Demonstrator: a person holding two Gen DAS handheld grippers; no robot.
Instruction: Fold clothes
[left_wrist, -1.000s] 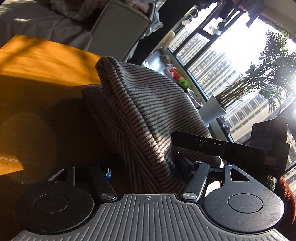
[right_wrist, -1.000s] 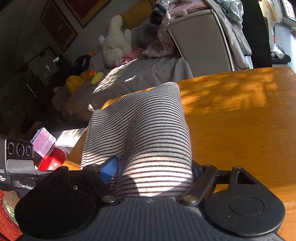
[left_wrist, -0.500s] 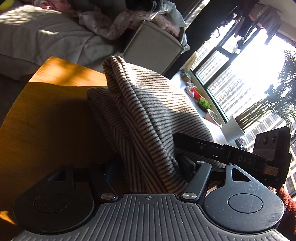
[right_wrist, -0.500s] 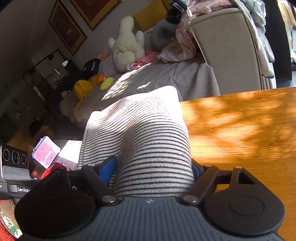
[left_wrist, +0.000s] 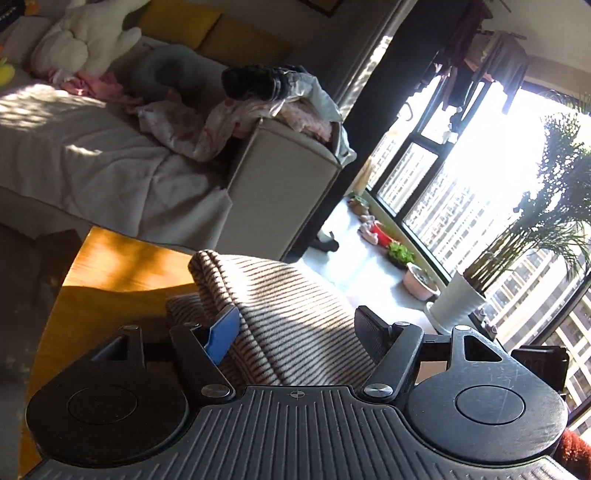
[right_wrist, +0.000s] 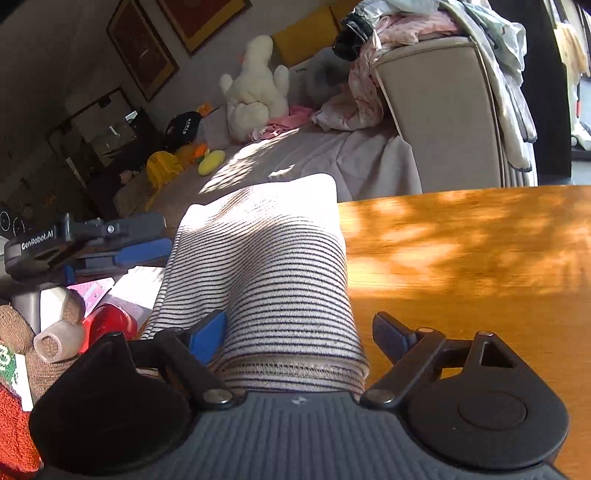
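Striped garment (left_wrist: 291, 317) bunched between both pairs of spread fingers, at the edge of the wooden tabletop (right_wrist: 461, 251).

In the left wrist view the left gripper (left_wrist: 295, 328) stands wide, its blue pad (left_wrist: 221, 334) against the cloth's left side and its black finger (left_wrist: 371, 328) at the right flank; the fabric lies loosely in the gap, not pinched, and rises in a folded hump ahead of the fingers over the tabletop's (left_wrist: 110, 273) near corner. In the right wrist view the right gripper (right_wrist: 301, 334) is likewise parted: the garment (right_wrist: 266, 266) fills the space beside the blue left pad (right_wrist: 207, 336), while the right finger (right_wrist: 391, 334) stands clear of it with bare wood between. The cloth's hem lies against the gripper body, and its left part hangs past the tabletop's left edge. The sofa (right_wrist: 436, 122) stands beyond the far edge.
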